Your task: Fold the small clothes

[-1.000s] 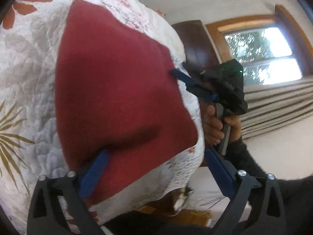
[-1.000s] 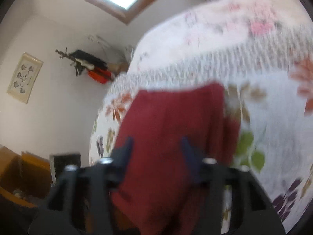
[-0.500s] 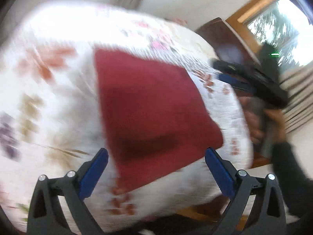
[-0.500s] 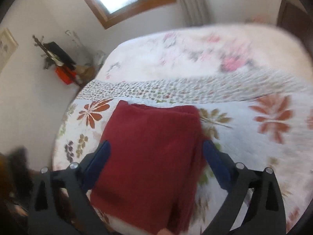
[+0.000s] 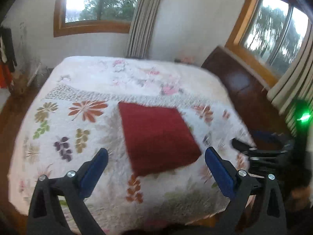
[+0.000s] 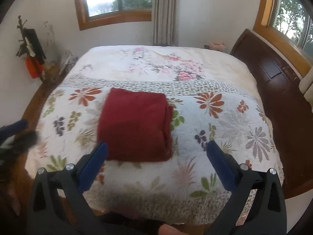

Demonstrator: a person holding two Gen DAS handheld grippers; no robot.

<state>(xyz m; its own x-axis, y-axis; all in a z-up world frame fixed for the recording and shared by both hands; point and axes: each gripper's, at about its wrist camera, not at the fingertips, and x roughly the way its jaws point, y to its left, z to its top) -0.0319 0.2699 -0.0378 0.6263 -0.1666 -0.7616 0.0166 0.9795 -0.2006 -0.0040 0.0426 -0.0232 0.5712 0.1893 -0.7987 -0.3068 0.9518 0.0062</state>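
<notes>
Room: white walls, two wood-framed windows (image 6: 117, 0) with trees outside, a grey curtain (image 6: 165, 11) between them.
Bed: fills most of both views; a dark wooden headboard (image 6: 273, 78) runs along its right side.
Quilt (image 6: 225, 121): white, printed with orange, purple and green flowers and a speckled band across the middle; the far half carries pink blooms.
Cloth (image 6: 135, 125): dark red, folded into a thick rectangle, lying flat on the near half of the quilt, just this side of the speckled band. Stacked layer edges show along its right side. In the left wrist view it sits as a skewed red block (image 5: 156, 137), blurred.
Right tool (image 6: 156, 156): fingers spread wide, blue pads (image 6: 93, 166) apart, holding nothing; the near edge of the cloth lies between the pads, and no contact shows.
Left tool (image 5: 156, 166): spread wide too, empty, above the near part of the quilt with the cloth's near corner between the pads (image 5: 221, 174). Its blue tip shows blurred at the left edge of the right wrist view.
Corner items (image 6: 33, 49): black and orange things hang by the far left wall; too small to tell what.
Green light (image 5: 303, 116): glows on the right tool's body in the left wrist view.
Writing: no readable labels or brands.
</notes>
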